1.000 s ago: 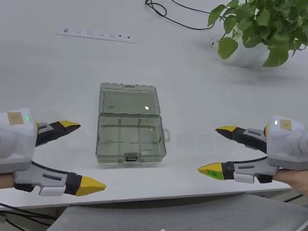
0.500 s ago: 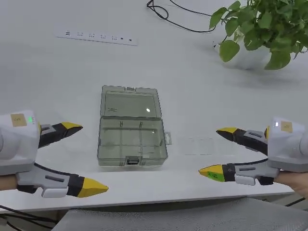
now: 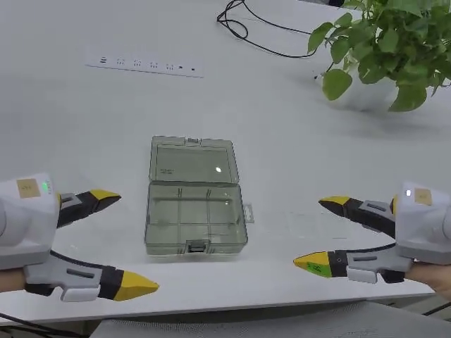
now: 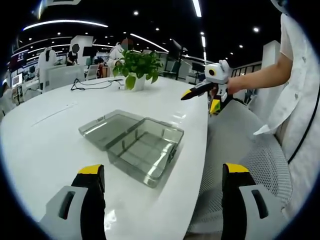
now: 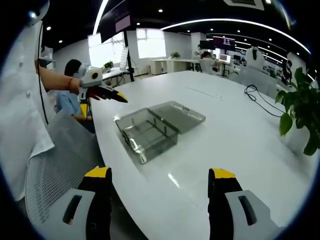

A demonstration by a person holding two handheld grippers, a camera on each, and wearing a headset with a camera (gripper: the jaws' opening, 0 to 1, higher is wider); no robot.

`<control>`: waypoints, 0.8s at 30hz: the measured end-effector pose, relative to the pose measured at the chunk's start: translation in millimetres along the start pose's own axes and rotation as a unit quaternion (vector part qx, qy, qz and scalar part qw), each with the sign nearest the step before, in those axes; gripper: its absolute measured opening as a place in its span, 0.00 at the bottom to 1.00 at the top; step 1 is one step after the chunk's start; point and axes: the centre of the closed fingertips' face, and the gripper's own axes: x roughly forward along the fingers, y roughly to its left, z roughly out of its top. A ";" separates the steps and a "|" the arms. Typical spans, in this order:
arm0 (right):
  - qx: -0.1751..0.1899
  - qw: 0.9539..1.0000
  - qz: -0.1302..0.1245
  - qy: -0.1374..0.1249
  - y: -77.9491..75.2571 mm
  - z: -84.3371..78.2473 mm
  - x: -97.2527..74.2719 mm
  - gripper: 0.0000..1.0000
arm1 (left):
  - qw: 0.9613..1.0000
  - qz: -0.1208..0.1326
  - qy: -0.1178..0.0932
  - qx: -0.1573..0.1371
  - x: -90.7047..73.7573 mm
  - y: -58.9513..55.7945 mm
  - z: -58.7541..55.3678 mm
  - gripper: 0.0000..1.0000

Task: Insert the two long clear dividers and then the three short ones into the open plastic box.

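Open plastic box [image 3: 196,224] sits mid-table [image 3: 84,127], lid [image 3: 192,160] flat behind; faint clear dividers [image 3: 294,220] seem to lie just right of it; left gripper [image 3: 135,241] and right gripper [image 3: 309,232] both spread wide, empty; dividers probably light, stiff, slippery, so pinch 1 by a thin edge.

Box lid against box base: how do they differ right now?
The base is deeper, with tall walls; the lid is a shallow tray. The base sits on the near side and carries the front latch; the lid lies flat open behind it. Both are smoky clear plastic, joined along one edge.
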 end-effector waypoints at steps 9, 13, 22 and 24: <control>0.001 1.000 -0.001 -0.002 -0.1 0.1 0.2 0.79 | 1.000 0.008 0.011 0.000 -3.2 5.4 -4.0 0.99; 0.002 1.000 -0.001 -0.004 1.0 -0.1 0.2 0.79 | 1.000 0.019 0.015 -0.004 -10.3 15.2 -5.4 0.98; 0.007 1.000 -0.005 -0.004 1.7 -2.4 -1.3 0.78 | 0.996 0.075 0.037 -0.017 -32.6 54.0 -13.2 0.93; 0.008 1.000 -0.005 -0.005 1.7 -2.8 -1.4 0.78 | 0.995 0.088 0.038 -0.020 -36.8 63.0 -13.0 0.91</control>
